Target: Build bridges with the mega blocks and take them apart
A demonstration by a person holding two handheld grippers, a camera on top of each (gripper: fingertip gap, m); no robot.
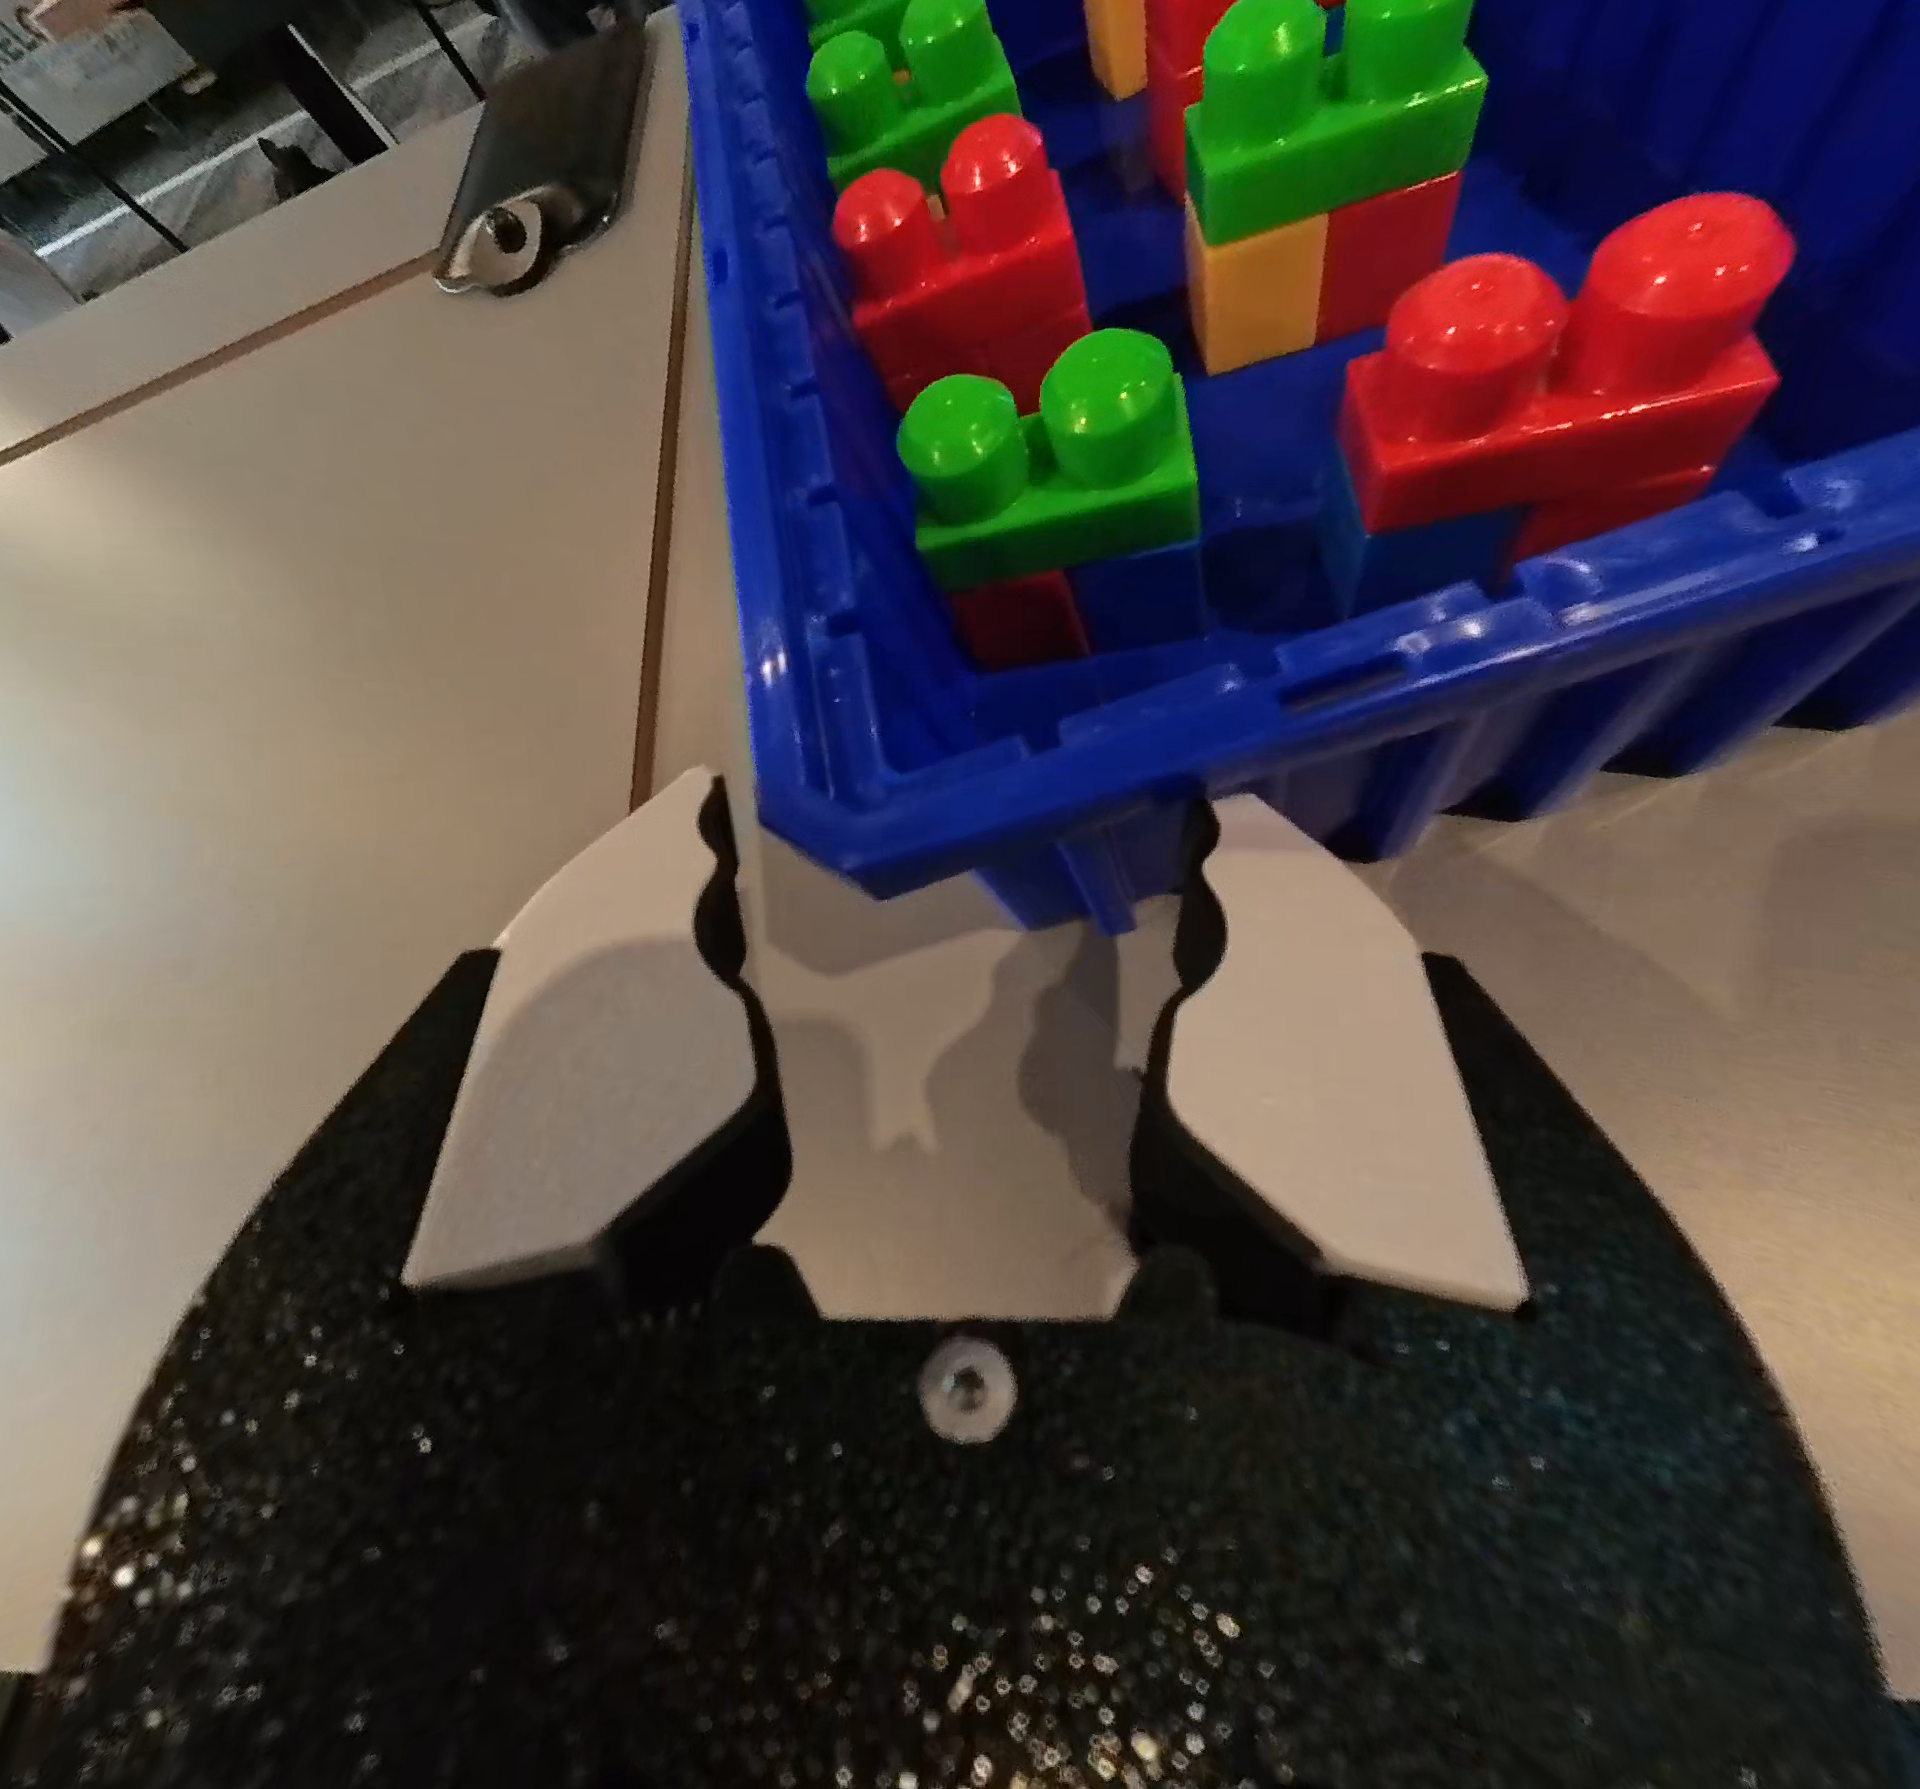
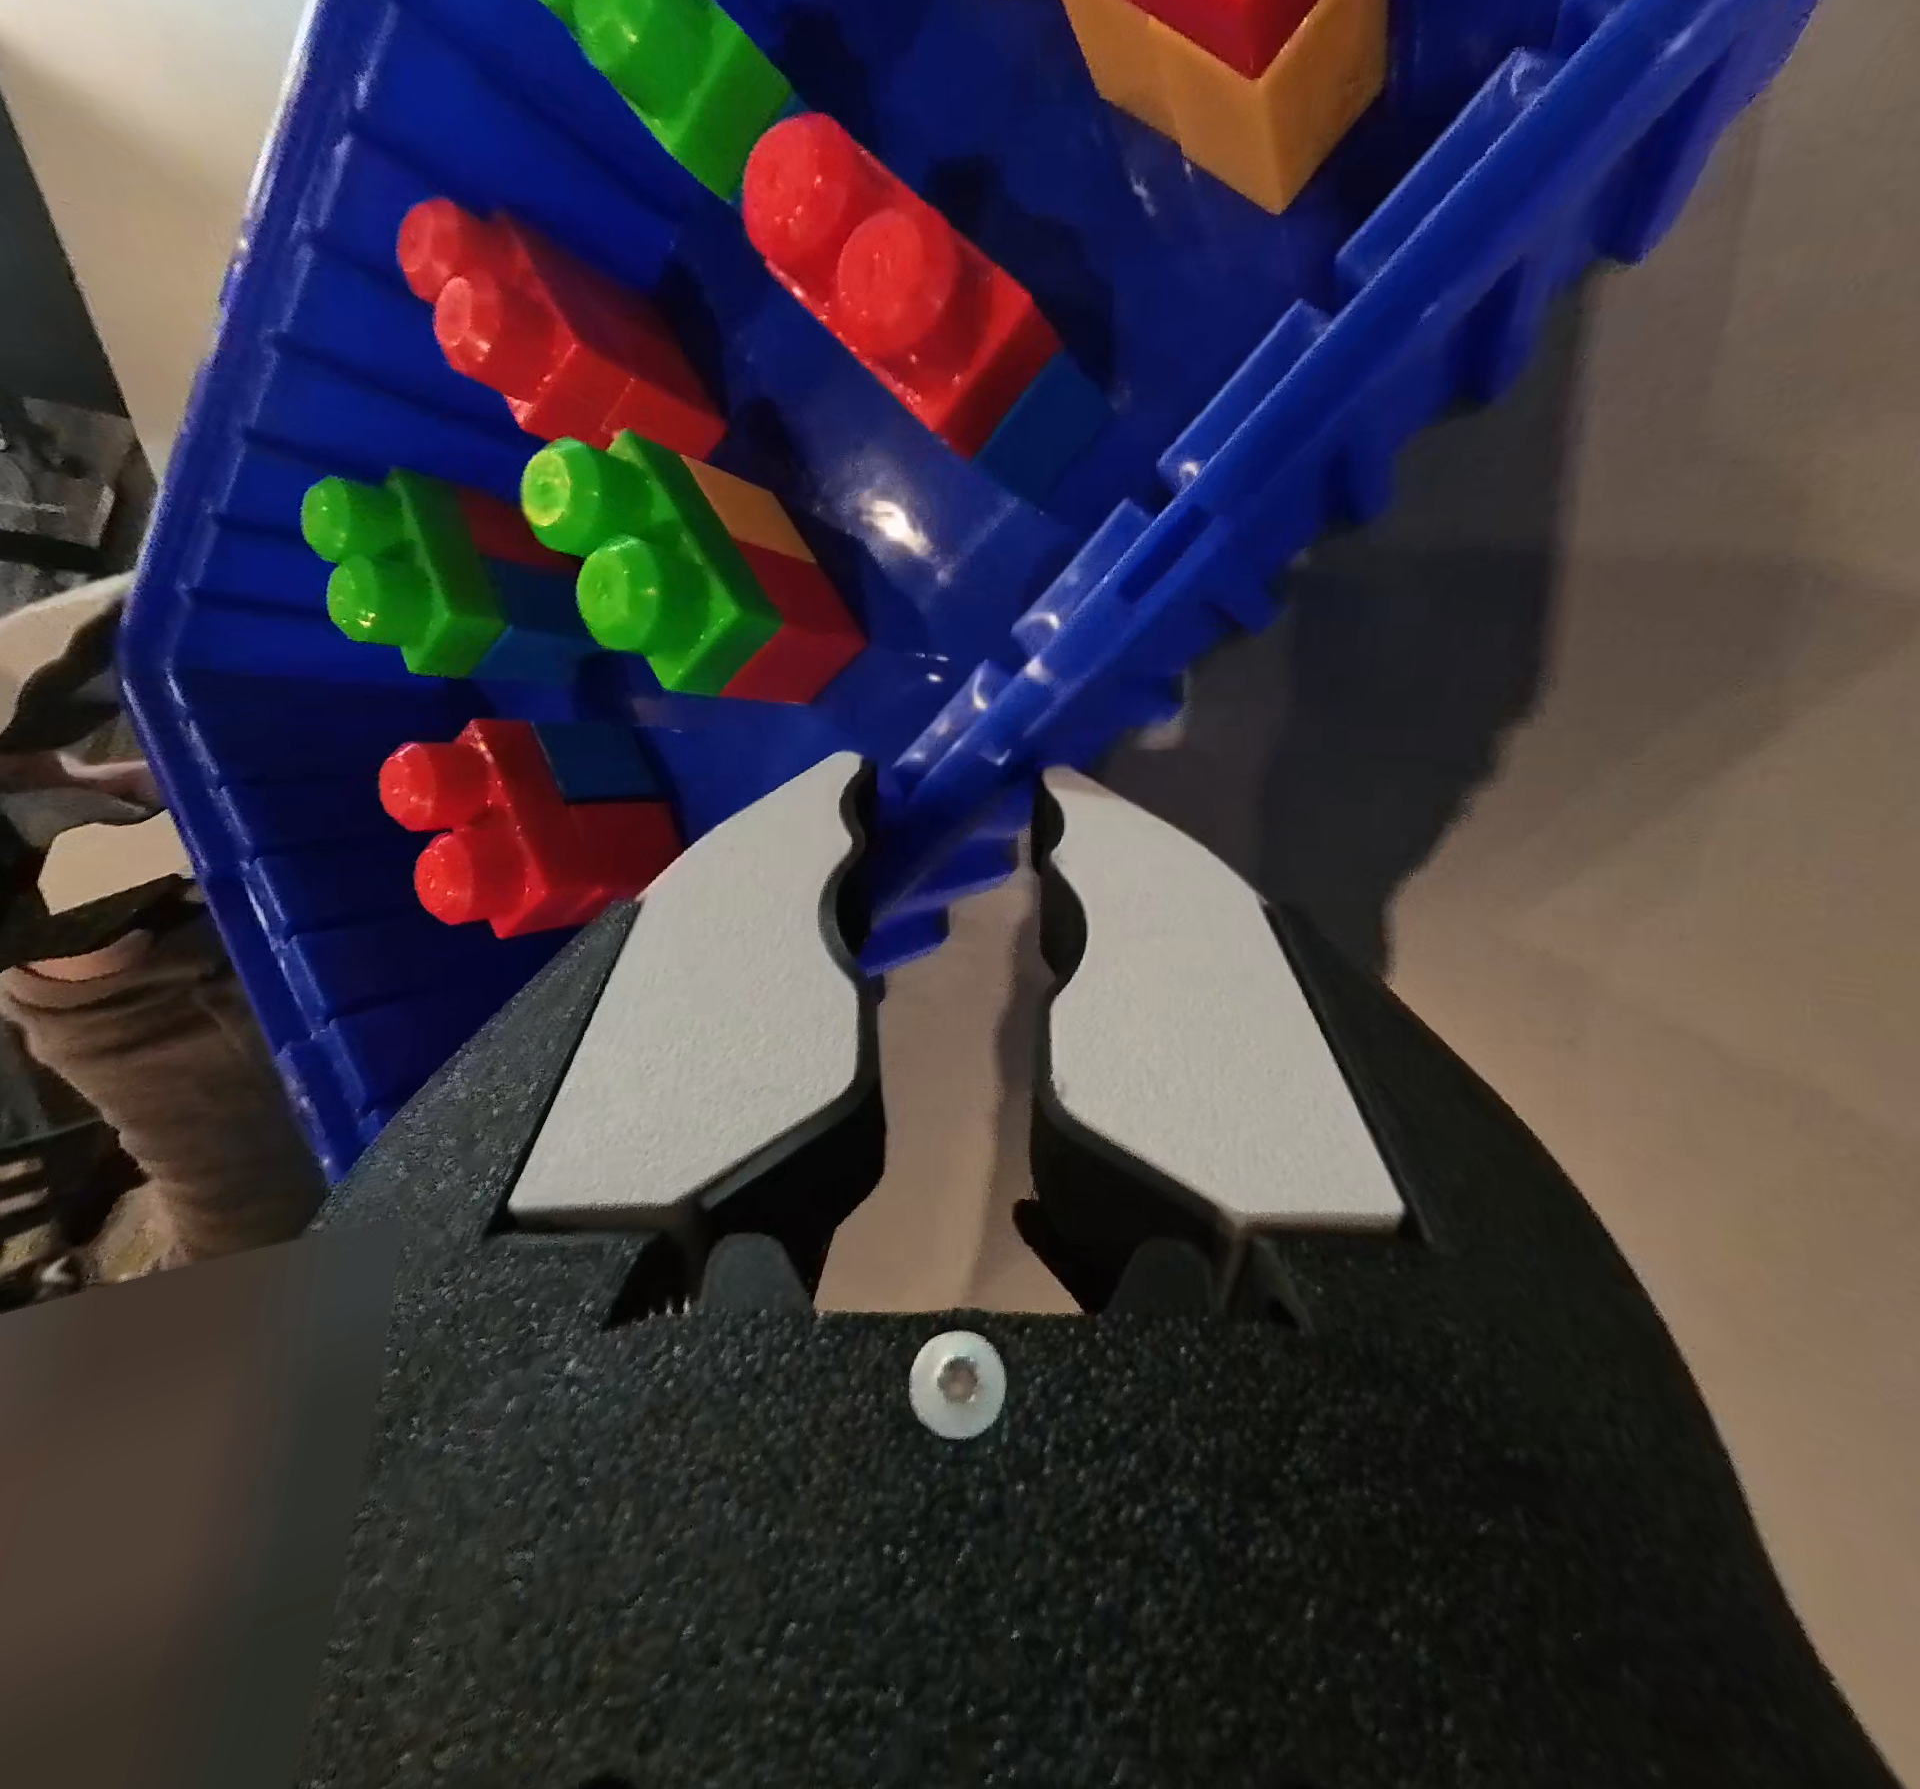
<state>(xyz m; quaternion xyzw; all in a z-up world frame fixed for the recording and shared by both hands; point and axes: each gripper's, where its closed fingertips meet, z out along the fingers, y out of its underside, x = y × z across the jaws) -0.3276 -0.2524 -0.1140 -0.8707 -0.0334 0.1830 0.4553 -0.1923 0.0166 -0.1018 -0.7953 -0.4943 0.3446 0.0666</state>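
Ahead of both tongs: blue bin [image 1: 1299,700] of light, rigid, slick blocks [image 1: 1049,472] | left tongs [image 1: 961,846] open, empty | right tongs [image 2: 951,804] pinch bin rim | grip block bodies, not studs.

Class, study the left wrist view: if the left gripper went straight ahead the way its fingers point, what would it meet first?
Most likely the near corner of the blue bin. The left gripper is open and empty, and that corner sits just beyond its fingertips. The block bridges stand behind the wall. Depth is uncertain.
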